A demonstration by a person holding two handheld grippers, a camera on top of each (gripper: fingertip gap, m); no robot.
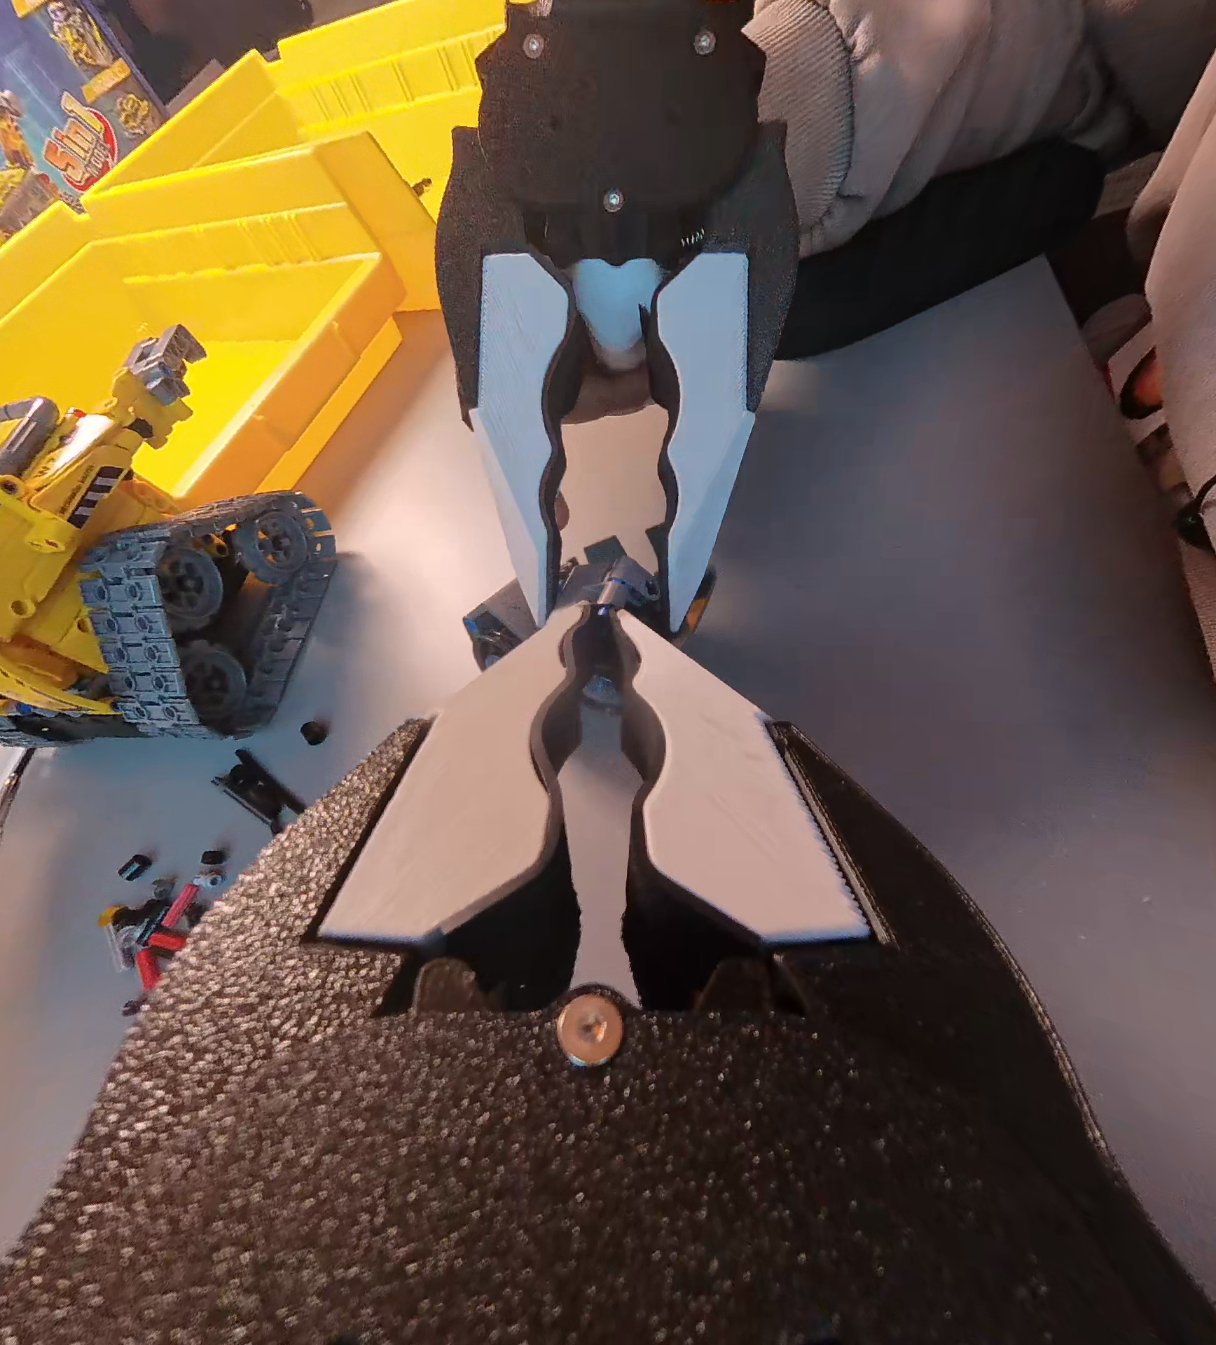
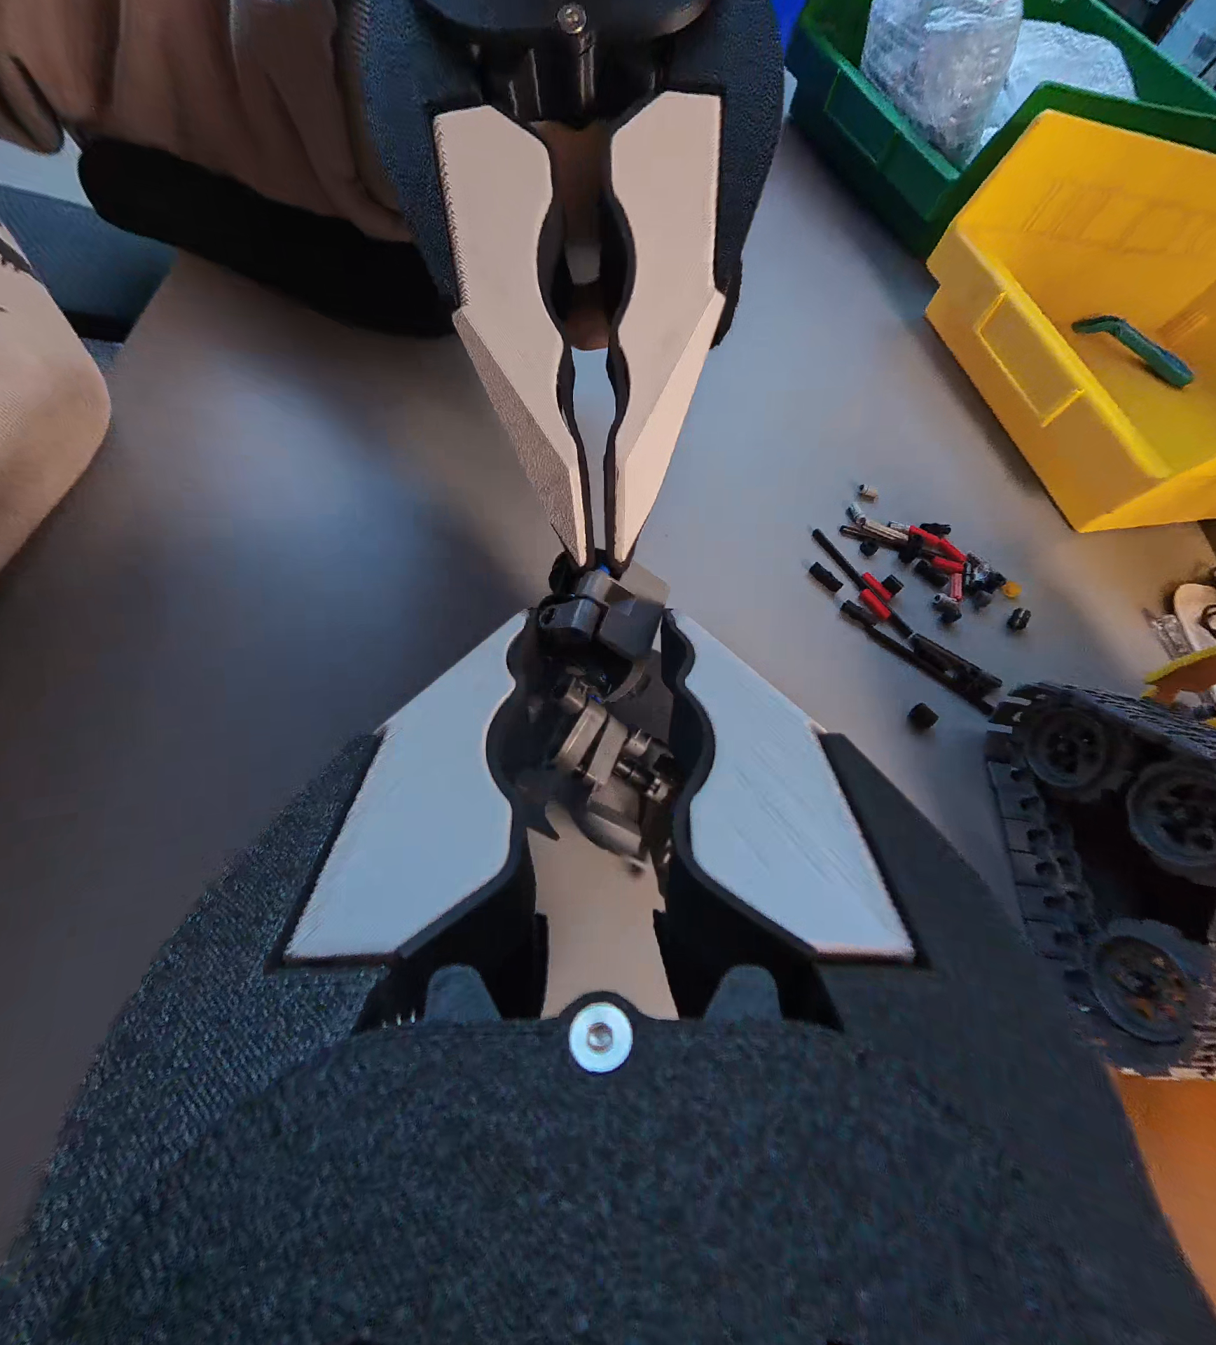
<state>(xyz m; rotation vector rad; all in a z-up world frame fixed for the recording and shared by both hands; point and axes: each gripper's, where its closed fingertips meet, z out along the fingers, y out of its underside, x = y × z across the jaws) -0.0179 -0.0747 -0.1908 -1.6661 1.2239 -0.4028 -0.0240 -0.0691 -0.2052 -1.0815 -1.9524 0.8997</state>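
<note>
A small grey and black brick assembly (image 2: 601, 742) sits between the fingers of my right gripper (image 2: 598, 626), which is shut on it just above the grey table (image 2: 263, 509). My left gripper (image 2: 601, 562) comes in from the far side. Its tips are pinched on a small blue-ringed pin at the assembly's front end. In the left wrist view my left gripper (image 1: 598, 619) is shut on that pin (image 1: 609, 588). The right gripper's fingers (image 1: 518, 437) straddle the assembly from the opposite side.
A yellow tracked toy vehicle (image 1: 117, 582) stands left of the grippers and also shows in the right wrist view (image 2: 1136, 837). Loose small red and black parts (image 2: 918, 568) lie beside it. Yellow bins (image 1: 227, 240) and a green bin (image 2: 918, 145) stand behind. A person's sleeves (image 1: 954, 109) border the table. Less than 4 cm separates the two grippers' tips.
</note>
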